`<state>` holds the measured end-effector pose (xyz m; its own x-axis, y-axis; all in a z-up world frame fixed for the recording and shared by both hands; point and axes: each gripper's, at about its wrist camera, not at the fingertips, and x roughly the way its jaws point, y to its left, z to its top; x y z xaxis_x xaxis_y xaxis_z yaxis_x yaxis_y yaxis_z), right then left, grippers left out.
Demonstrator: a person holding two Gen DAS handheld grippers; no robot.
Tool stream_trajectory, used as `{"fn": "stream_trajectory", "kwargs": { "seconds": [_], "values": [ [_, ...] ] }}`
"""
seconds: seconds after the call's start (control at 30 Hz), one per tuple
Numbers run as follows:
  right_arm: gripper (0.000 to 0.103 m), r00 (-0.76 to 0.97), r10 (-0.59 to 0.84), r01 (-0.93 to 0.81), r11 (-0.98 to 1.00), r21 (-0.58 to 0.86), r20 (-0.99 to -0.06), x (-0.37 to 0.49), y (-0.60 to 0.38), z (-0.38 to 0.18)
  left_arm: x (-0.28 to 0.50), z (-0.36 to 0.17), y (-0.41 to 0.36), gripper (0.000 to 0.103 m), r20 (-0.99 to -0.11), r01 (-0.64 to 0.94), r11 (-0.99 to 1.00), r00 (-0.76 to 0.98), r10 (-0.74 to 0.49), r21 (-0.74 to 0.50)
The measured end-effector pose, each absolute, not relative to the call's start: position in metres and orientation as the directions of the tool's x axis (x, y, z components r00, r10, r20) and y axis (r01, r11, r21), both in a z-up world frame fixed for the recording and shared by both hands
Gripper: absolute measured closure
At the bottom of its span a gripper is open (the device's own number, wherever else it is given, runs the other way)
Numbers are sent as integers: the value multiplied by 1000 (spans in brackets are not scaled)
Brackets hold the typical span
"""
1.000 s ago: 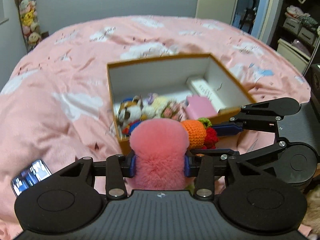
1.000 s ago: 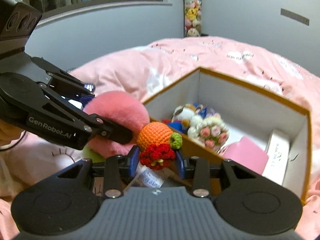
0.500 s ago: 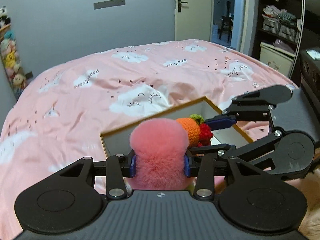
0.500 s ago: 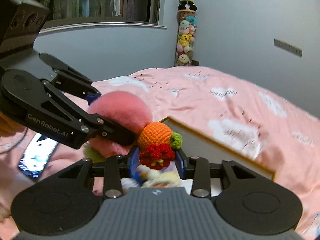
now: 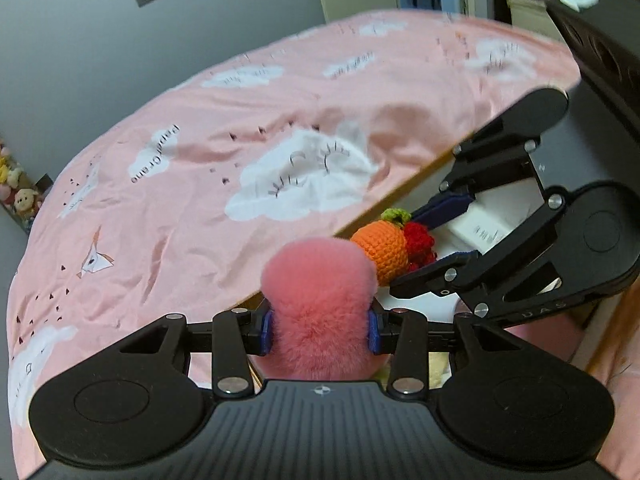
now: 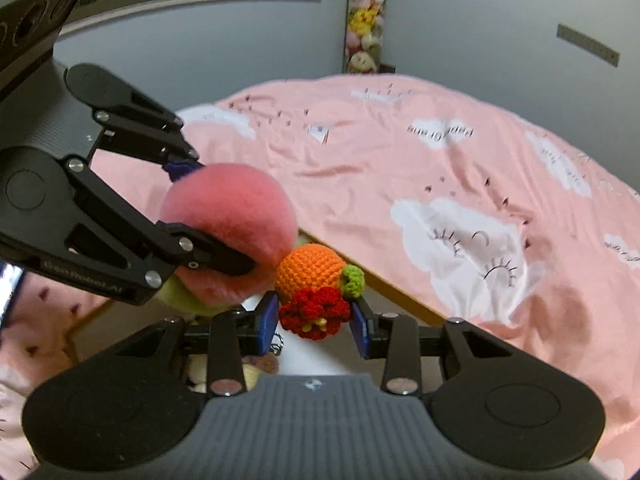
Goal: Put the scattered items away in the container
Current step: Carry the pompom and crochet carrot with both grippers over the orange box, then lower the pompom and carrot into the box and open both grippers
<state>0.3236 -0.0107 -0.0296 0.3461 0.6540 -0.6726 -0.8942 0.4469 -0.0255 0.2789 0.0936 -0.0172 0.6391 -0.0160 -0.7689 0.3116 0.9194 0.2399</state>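
Note:
My left gripper (image 5: 320, 330) is shut on a fluffy pink pompom (image 5: 318, 304), which also shows in the right wrist view (image 6: 228, 236). My right gripper (image 6: 314, 324) is shut on a crochet toy with an orange ball, a green leaf and a red flower (image 6: 316, 292), also seen in the left wrist view (image 5: 386, 246). Both held items touch each other above the open cardboard box, whose brown far rim (image 5: 400, 184) and white inner wall (image 6: 320, 352) show beneath them. Small plush items (image 6: 196, 372) lie inside the box, mostly hidden.
A pink cloud-print bedspread (image 5: 200, 200) covers the bed around the box. A column of stuffed toys (image 6: 362, 24) stands at the far wall. A white slim box (image 5: 488, 228) lies inside the container. A phone edge (image 6: 8, 292) shows at the left.
Both grippers have moved forward over the box with their items still held. The box interior has dropped under the grippers and only its far rim shows now.

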Motion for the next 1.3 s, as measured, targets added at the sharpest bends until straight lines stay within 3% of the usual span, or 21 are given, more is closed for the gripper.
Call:
{"fn": "stream_trajectory", "kwargs": {
  "seconds": [0.6,1.3],
  "values": [
    [62,212,608,-926,376,43,-765,358,21,-83,303,-57,98,60,-822,403,862,569,26,307],
    [61,92,596,-901,391,189,-798,371,31,-100,294,-47,108,59,-822,436,855,569,-19,282]
  ]
}}
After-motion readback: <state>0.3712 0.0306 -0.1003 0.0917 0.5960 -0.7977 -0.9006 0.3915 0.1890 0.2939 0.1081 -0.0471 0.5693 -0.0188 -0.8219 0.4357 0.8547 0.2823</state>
